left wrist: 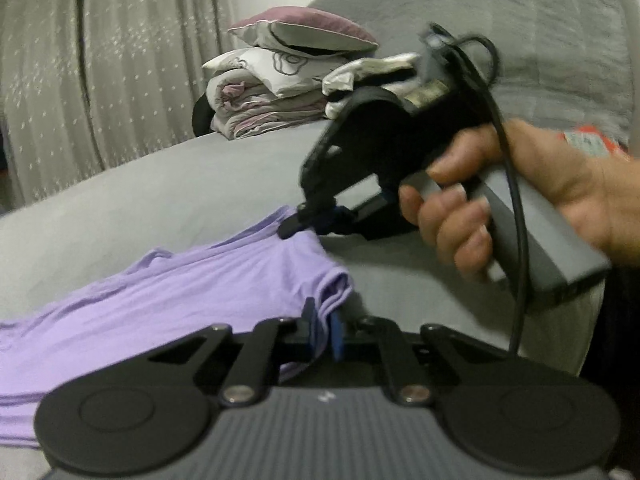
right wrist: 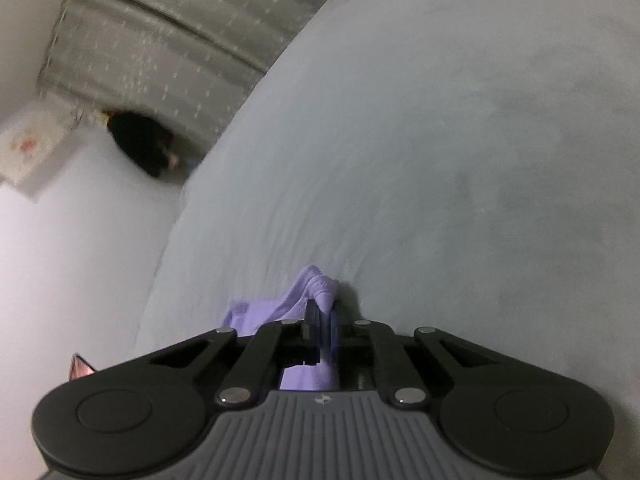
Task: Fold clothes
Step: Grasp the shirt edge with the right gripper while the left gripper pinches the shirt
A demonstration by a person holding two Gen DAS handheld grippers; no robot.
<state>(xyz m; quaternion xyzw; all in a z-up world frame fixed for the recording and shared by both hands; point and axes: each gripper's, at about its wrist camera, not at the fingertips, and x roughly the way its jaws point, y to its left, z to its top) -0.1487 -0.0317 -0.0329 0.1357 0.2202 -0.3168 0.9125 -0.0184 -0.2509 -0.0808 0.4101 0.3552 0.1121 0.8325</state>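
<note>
1. Your left tongs (left wrist: 320,330) sit nearest, their blue pads closed tight on a bunched edge of the one lilac cotton garment (left wrist: 160,292), which lies spread across the grey bed (left wrist: 200,184) to their left.
2. Your right tongs (left wrist: 294,226), seen from the left wrist view, are pinched shut on another edge of that garment further along; your right hand (left wrist: 500,200) grips their grey handle, a black cable looping past it.
3. In the right wrist view those tongs (right wrist: 322,320) hold a lilac fold.
4. Beyond, one stack of folded white and mauve bedding (left wrist: 280,88) rests on the bed.
5. A grey curtain (left wrist: 120,60) with pale flecks hangs behind; no writing is legible.
</note>
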